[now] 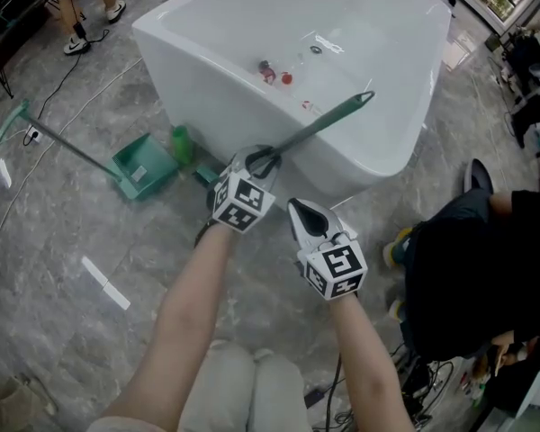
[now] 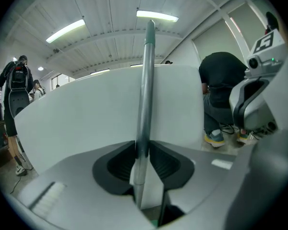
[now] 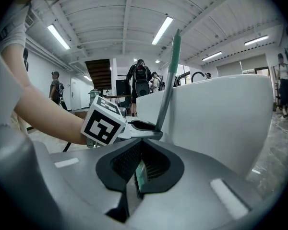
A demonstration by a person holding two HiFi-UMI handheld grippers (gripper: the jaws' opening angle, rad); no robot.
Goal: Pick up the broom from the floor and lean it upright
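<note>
The broom's handle [image 1: 319, 126], grey metal with a green upper end, slants up against the side of a white bathtub [image 1: 198, 79]. My left gripper [image 1: 263, 162] is shut on the lower part of the handle. In the left gripper view the handle [image 2: 145, 95] stands upright between the pads, with the left gripper [image 2: 143, 152] pinching it in front of the tub wall. The broom's head is mostly hidden behind that gripper. My right gripper [image 1: 299, 212] hovers just to the right, apart from the broom, jaws together with nothing gripped. The right gripper view shows the right gripper [image 3: 138, 169], the left gripper [image 3: 144, 126] and the handle [image 3: 170, 75].
A green dustpan [image 1: 144, 166] with a long handle lies on the marble floor left of the tub, beside a green bottle [image 1: 180, 142]. A person in black [image 1: 477, 268] sits close at the right. Cables trail over the floor. Small red items [image 1: 270, 70] lie in the tub.
</note>
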